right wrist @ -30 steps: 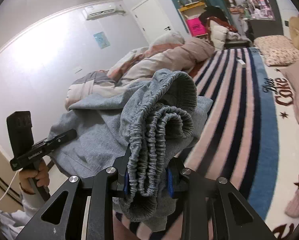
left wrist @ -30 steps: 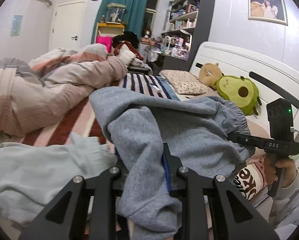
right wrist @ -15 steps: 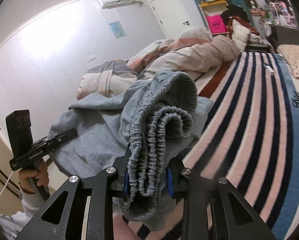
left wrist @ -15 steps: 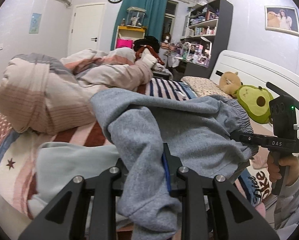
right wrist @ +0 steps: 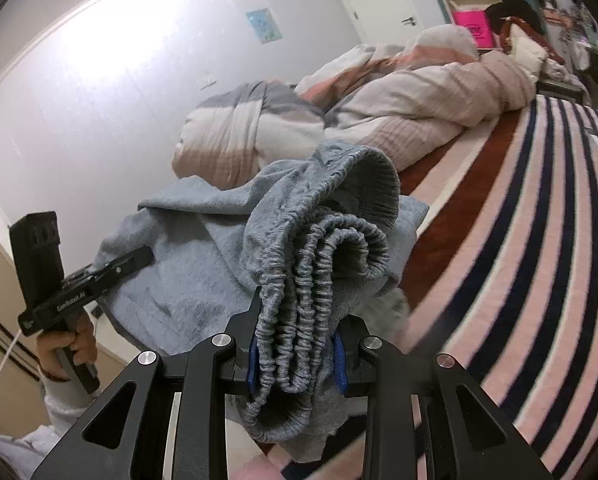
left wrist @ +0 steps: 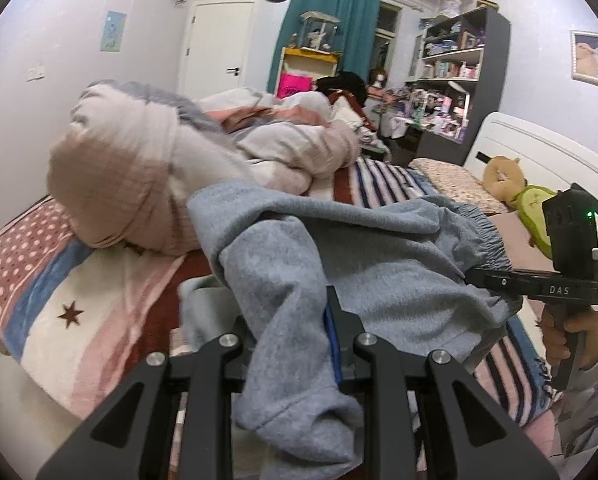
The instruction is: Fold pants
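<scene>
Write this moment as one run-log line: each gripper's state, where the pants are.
left gripper: shut on pants leg | right gripper: shut on bunched elastic waistband | grey sweatpants: held up over striped bedspread

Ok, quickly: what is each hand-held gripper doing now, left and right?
Left hand-held gripper: shut on a leg end of the grey pants.
Right hand-held gripper: shut on the bunched elastic waistband.

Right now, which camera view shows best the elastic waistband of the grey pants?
The right wrist view: the gathered waistband fills the middle, pinched in the right tongs. The left wrist view shows only a short ruffled part of it, far off at the right, beside the other tool.
</scene>
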The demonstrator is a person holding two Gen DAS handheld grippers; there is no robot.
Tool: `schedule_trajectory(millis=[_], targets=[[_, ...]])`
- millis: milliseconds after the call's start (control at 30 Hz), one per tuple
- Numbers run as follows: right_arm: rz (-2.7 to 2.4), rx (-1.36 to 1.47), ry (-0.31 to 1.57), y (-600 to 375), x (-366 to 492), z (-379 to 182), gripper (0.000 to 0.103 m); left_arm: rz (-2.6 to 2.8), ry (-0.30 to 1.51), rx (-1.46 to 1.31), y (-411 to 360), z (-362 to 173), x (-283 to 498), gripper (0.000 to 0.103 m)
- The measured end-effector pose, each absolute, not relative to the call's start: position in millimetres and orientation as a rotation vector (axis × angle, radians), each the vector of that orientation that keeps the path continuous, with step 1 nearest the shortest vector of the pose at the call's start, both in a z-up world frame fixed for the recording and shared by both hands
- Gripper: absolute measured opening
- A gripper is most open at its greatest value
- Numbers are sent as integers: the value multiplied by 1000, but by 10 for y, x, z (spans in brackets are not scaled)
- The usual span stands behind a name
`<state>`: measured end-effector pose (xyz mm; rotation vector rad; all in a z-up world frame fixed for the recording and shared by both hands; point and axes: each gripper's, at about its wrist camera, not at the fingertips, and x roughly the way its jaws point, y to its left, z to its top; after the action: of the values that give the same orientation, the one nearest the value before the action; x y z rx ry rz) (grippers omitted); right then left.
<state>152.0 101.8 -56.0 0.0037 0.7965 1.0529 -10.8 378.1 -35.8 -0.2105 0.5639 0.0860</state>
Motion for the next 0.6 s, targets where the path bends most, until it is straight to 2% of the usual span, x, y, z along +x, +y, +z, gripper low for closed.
schedule_trajectory(millis=[300, 600], targets=[[1060, -36, 848, 1305, 1590, -811, 22, 89, 620, -259, 4134, -667, -68, 21], [1009, -63, 840, 1321, 1617, -832, 23, 88, 624, -251, 4111, -679, 69, 22]])
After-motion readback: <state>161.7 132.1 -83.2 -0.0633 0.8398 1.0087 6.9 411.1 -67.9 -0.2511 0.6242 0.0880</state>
